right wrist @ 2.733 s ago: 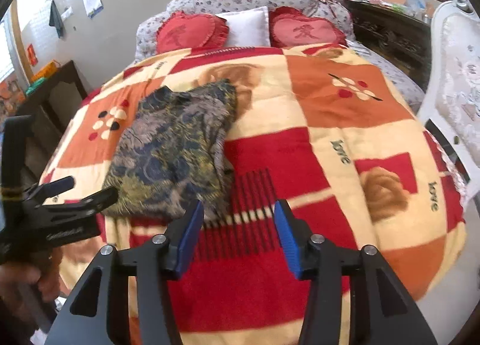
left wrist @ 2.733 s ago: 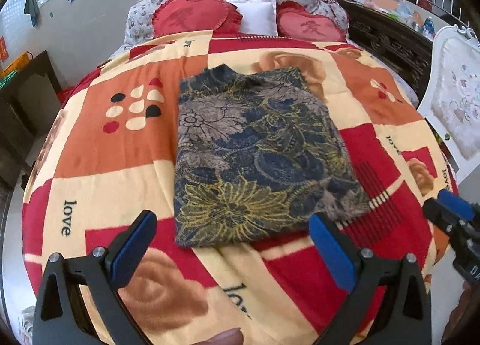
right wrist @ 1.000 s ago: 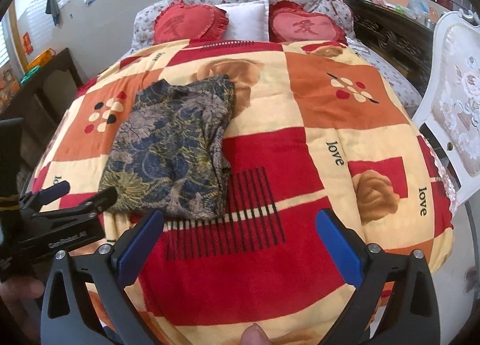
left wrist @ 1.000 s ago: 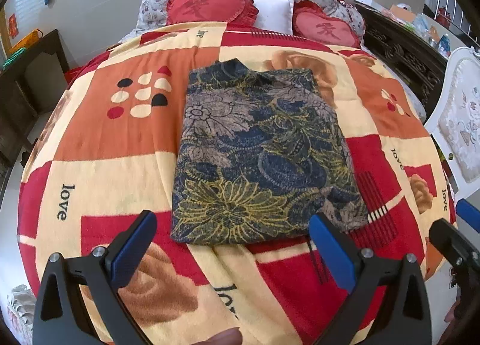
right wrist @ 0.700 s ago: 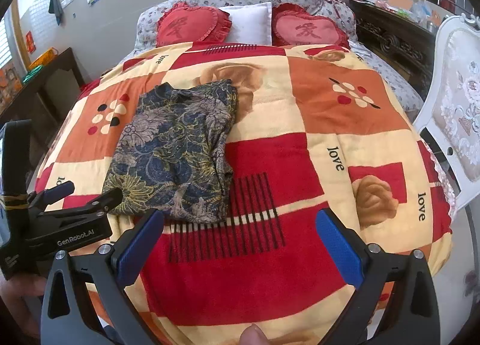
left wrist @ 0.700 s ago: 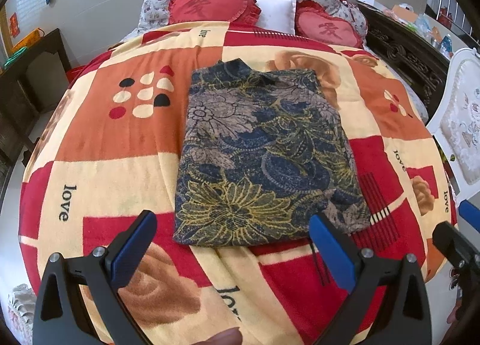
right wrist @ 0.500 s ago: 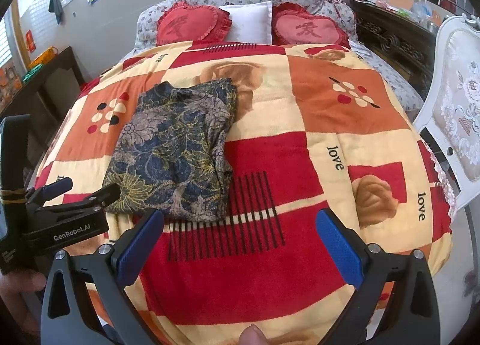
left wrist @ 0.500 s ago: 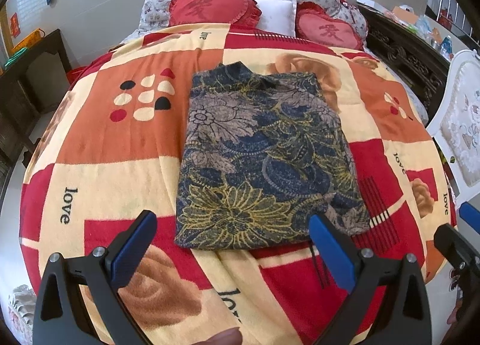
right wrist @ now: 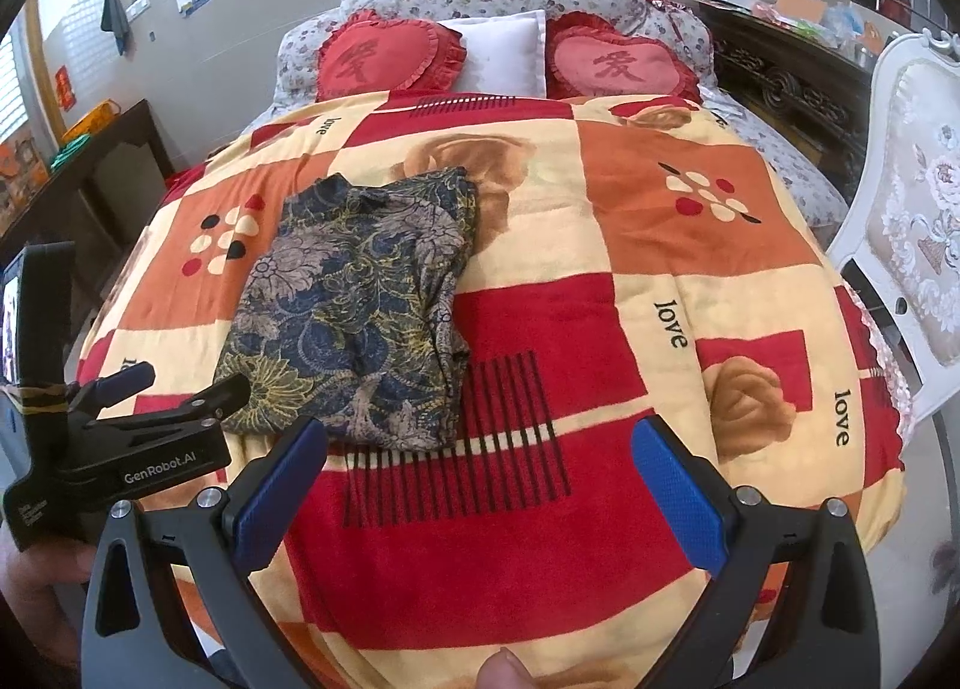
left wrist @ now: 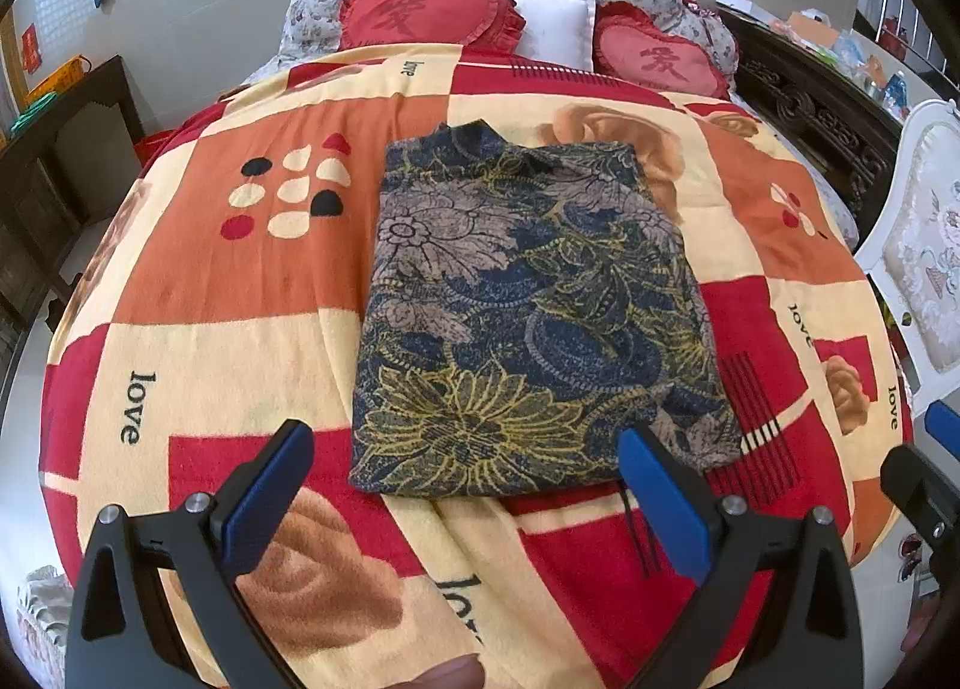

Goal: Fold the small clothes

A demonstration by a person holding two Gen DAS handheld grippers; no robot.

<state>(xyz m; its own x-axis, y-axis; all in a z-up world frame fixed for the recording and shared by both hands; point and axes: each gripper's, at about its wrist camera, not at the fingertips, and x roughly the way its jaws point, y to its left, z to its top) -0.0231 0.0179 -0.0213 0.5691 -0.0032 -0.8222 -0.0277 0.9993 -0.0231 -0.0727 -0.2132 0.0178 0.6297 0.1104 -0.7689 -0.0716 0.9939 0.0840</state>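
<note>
A dark blue garment with a yellow and grey flower print (left wrist: 528, 317) lies folded into a rectangle on the red, orange and cream blanket (left wrist: 240, 293), collar end far from me. It also shows in the right wrist view (right wrist: 360, 305), left of centre. My left gripper (left wrist: 462, 485) is open and empty, held just short of the garment's near edge. My right gripper (right wrist: 480, 479) is open and empty, above the blanket to the right of the garment's near right corner. The left gripper's body (right wrist: 120, 449) shows at the left of the right wrist view.
Two red heart cushions (left wrist: 420, 11) and a white pillow (left wrist: 552, 23) lie at the head of the bed. A white upholstered chair (right wrist: 912, 209) stands at the right, a dark carved cabinet (left wrist: 822, 113) behind it. Dark furniture (left wrist: 54, 173) stands at the left.
My right gripper has opened from a narrow gap to wide. Both grippers pulled back a little from the garment, then the left one eased slightly closer. The garment has not moved.
</note>
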